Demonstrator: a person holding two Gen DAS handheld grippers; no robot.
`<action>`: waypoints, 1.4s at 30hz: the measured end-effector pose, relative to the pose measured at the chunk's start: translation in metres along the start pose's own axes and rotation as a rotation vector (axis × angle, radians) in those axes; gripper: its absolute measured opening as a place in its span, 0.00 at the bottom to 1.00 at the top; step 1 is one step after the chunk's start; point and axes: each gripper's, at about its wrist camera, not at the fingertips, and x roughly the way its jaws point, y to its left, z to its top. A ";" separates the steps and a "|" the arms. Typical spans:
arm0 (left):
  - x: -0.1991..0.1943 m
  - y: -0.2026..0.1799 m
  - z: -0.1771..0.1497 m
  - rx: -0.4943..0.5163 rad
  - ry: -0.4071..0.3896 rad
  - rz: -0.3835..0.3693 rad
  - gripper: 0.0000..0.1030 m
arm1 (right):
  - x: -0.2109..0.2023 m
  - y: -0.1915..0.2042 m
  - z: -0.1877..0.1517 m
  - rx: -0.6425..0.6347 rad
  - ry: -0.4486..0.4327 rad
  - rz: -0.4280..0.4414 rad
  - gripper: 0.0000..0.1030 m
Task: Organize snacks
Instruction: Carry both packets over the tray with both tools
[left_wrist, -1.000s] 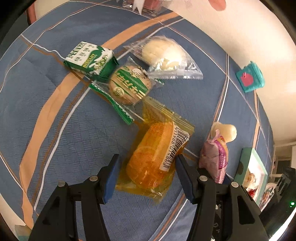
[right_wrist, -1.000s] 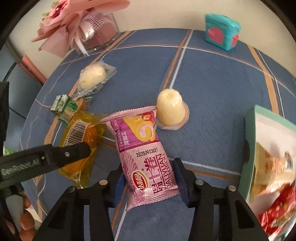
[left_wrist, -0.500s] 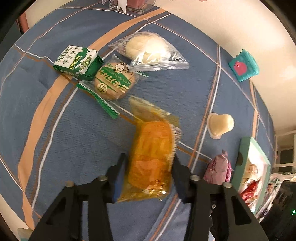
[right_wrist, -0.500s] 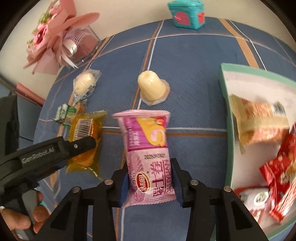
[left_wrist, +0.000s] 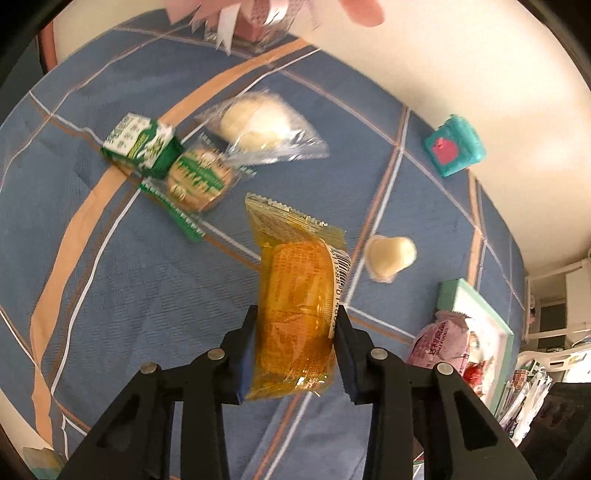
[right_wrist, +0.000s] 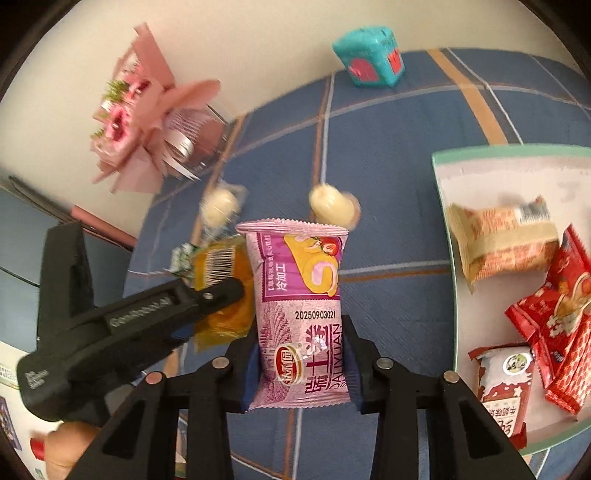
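Tray: my green-rimmed tray (right_wrist: 441, 206) at the right already holds an orange-wrapped cake (right_wrist: 506, 240), red packets (right_wrist: 565, 325) and a small red-and-white pack (right_wrist: 504, 380), so part of the sorting is done.
Left tool: my left tool (left_wrist: 295, 345) is clamped on the orange cake packet (left_wrist: 299, 295); its jaws have just been closing, the pads press both sides of the wrapper, and the packet hangs clear of the blue cloth.
Right tool: my right tool (right_wrist: 301, 363) grips the pink swiss-roll packet (right_wrist: 301, 314) by its lower half, jaws pinching the wrapper, packet upright and off the counter (right_wrist: 388, 155).
Where these two are: both packets are in the air between the loose pile and the tray; the pink one is nearer the tray's rim, the orange one just to its left, neither yet over the tray as far as I can judge.
Still on the counter: green milk carton (left_wrist: 142, 147), green round biscuit pack (left_wrist: 199, 177), clear-bagged white bun (left_wrist: 258, 127), and the pale jelly cup (left_wrist: 389, 254) alone nearer the tray.
Not snacks: teal toy box (left_wrist: 454, 149) and pink bouquet (right_wrist: 147, 122) at the far edge, which I judge stay put.
Progress: I reckon roughly half done; two packets in hand need setting in the tray, then four more pickups remain.
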 end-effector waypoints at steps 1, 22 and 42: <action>-0.004 -0.005 -0.001 0.005 -0.013 -0.001 0.38 | -0.004 0.001 0.001 -0.002 -0.011 0.006 0.39; -0.003 -0.110 -0.026 0.186 -0.067 -0.059 0.38 | -0.094 -0.091 0.023 0.187 -0.184 -0.163 0.39; 0.036 -0.250 -0.092 0.560 -0.053 -0.095 0.38 | -0.149 -0.213 0.031 0.341 -0.236 -0.473 0.39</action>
